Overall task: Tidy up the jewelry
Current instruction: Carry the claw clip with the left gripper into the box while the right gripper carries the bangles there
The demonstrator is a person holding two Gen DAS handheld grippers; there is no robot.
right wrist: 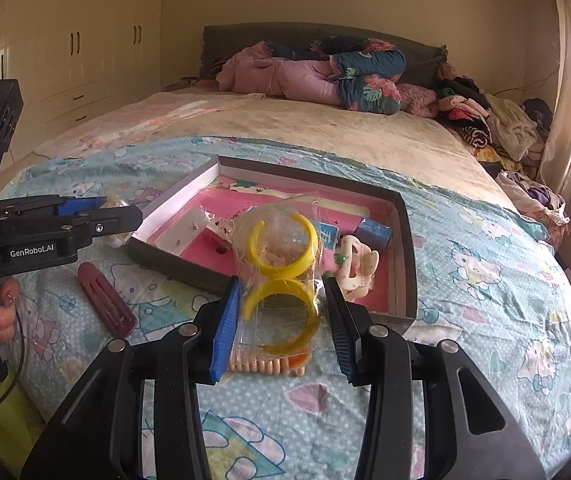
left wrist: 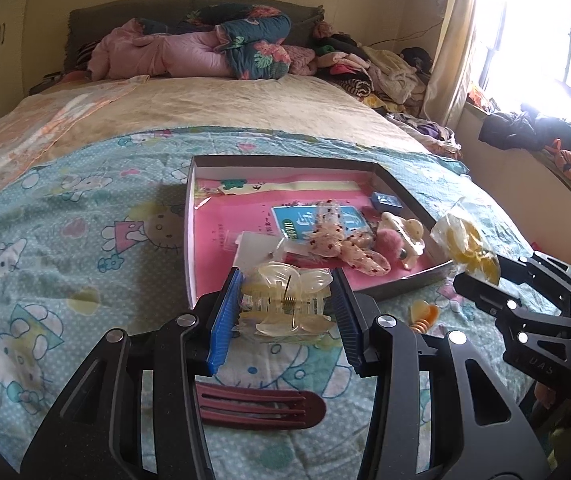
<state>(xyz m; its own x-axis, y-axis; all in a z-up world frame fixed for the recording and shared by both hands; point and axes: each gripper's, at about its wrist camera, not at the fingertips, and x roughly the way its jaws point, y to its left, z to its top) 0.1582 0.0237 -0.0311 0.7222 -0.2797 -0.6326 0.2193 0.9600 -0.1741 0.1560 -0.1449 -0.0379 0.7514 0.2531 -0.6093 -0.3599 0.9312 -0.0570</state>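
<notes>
Clearly, both tongs are loaded: left tongs [left wrist: 285,304] clench a claw clip [left wrist: 285,304], right tongs [right wrist: 281,312] a slippery bag [right wrist: 277,276], easily dropped short of the box [right wrist: 403,240] at 12 o'clock.

Claw clip [left wrist: 285,304] — translucent glossy plastic, pale yellow, with a thin brass-coloured metal spring. Bag [right wrist: 277,280]: clear crinkled film, shiny, around smooth yellow plastic bangles [right wrist: 281,256]. Box [left wrist: 201,216]: matt grey cardboard walls, white inside, pink paper liner. Barrette [left wrist: 261,406] — maroon plastic, dull sheen. Bedsheet [left wrist: 65,240]: soft printed cotton-like cloth, creased. Finger pads [left wrist: 225,320]: ribbed blue, rubbery.
</notes>
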